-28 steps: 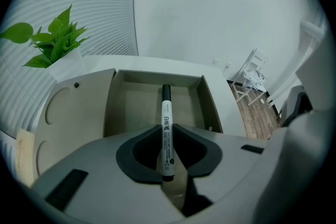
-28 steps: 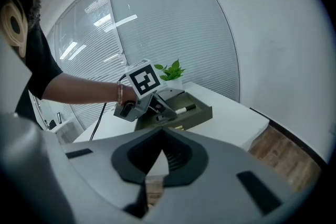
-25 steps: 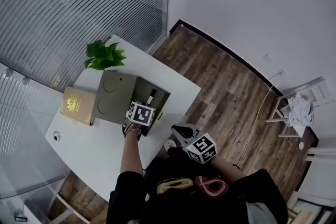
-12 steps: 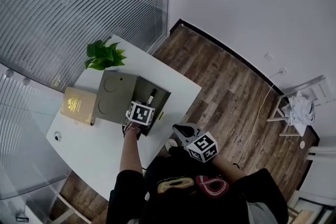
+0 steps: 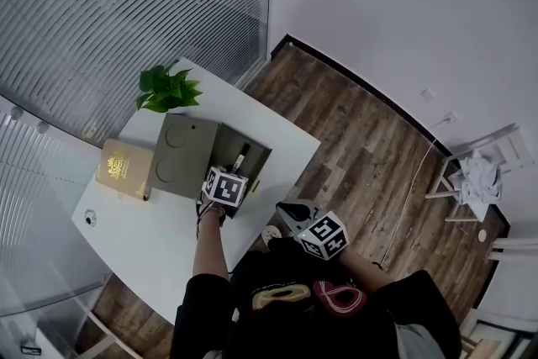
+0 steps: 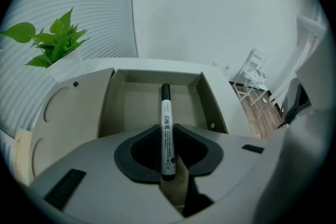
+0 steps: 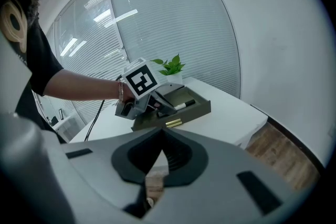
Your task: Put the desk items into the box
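Observation:
An open olive-grey box (image 5: 257, 152) lies on the white table (image 5: 277, 130), its lid (image 5: 181, 155) folded out to the left. My left gripper (image 5: 229, 176) hovers at the box's near wall, and a black-capped white marker (image 6: 166, 113) sticks out between its jaws over the box floor (image 6: 131, 105). The jaws are opening, though the pads still touch the marker. The right gripper view shows the marker (image 7: 185, 105) level above the box (image 7: 197, 110). My right gripper (image 5: 290, 210) is off the table's near edge, shut and empty (image 7: 163, 131).
A potted green plant (image 5: 166, 90) stands behind the lid. A gold-coloured book-like item (image 5: 124, 168) lies left of the lid, and a small round thing (image 5: 90, 219) sits further left. A brass-coloured piece (image 7: 173, 123) shows at the box's near wall. A white chair (image 5: 475, 176) stands on the wooden floor.
Almost nothing has moved. The left gripper with the marker stays at the box's near wall, and the right gripper hangs in the same place.

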A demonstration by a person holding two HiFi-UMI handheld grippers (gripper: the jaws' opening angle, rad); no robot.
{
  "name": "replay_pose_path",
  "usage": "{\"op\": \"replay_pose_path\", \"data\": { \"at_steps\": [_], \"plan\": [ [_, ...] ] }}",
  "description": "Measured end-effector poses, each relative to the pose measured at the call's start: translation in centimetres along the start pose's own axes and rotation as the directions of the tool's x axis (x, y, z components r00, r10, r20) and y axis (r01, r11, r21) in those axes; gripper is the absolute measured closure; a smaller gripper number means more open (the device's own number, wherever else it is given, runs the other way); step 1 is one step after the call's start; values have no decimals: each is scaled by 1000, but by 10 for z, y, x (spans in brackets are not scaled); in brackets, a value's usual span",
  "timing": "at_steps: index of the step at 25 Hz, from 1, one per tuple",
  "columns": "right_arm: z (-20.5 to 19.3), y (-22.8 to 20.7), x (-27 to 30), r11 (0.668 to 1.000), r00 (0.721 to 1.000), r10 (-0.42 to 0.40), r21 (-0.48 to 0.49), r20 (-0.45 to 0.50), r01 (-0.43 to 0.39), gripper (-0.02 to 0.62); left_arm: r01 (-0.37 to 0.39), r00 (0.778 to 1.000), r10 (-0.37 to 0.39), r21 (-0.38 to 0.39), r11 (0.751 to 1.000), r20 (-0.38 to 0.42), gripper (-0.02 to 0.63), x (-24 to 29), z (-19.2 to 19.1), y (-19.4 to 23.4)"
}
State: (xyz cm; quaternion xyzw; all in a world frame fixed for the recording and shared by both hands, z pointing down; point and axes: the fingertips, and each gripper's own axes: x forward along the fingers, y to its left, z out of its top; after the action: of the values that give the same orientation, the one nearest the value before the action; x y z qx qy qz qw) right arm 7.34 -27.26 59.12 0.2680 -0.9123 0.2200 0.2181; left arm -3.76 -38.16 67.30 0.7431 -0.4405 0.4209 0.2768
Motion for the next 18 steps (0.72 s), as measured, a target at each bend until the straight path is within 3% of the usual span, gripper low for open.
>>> {"op": "replay_pose_path", "data": {
  "at_steps": [8,13,18],
  "plan": [
    [-3,1,-3,1000,1000,11,-3,-2,-11,588,-6,999,7,-10,1000,42,394,-3,-2,-3],
    [-1,4,-4,1000,1000,25,9,9,-25,588,-68,989,70,-23,997,129,388,-26,15,1],
    [0,11,-3,999,999,49,9,12,-49,588,-160,957,161,-23,987,242,388,-65,34,12]
  ]
}}
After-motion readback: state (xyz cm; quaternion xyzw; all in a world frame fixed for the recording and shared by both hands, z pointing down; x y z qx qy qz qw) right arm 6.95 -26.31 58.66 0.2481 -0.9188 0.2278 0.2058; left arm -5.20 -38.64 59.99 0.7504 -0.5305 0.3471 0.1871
